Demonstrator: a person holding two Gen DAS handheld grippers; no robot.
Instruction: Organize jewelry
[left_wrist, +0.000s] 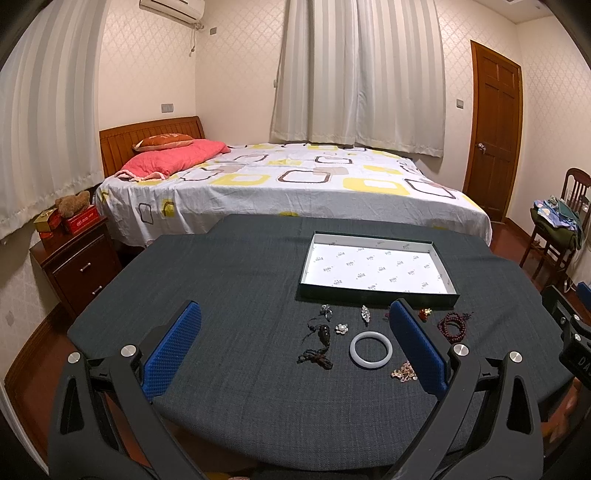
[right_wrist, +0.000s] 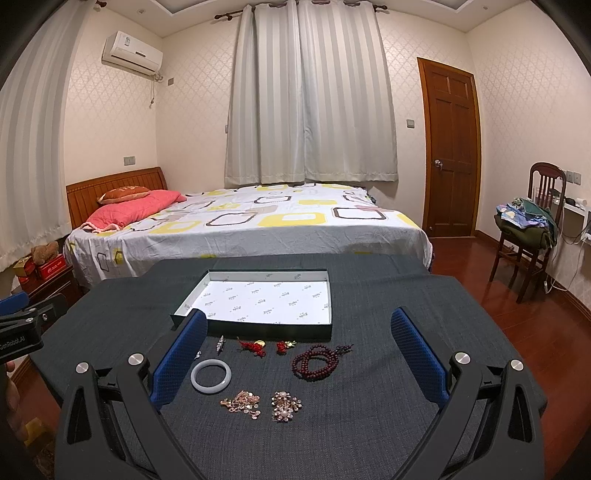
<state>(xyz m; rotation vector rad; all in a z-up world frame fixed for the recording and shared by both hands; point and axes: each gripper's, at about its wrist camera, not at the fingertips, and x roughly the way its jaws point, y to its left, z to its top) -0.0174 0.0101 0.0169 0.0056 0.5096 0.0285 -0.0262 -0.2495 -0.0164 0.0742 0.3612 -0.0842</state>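
Note:
An open shallow box with a white printed lining sits on the dark cloth table. In front of it lie loose jewelry pieces: a white bangle, a dark red bead string, a gold chain cluster, a pearl brooch, red knot charms, a silver clip and dark cord pendants. My left gripper is open and empty above the pieces. My right gripper is open and empty above them.
The table stands against a bed. A nightstand is at the left and a chair with clothes at the right. The left gripper's body shows at the left edge of the right wrist view.

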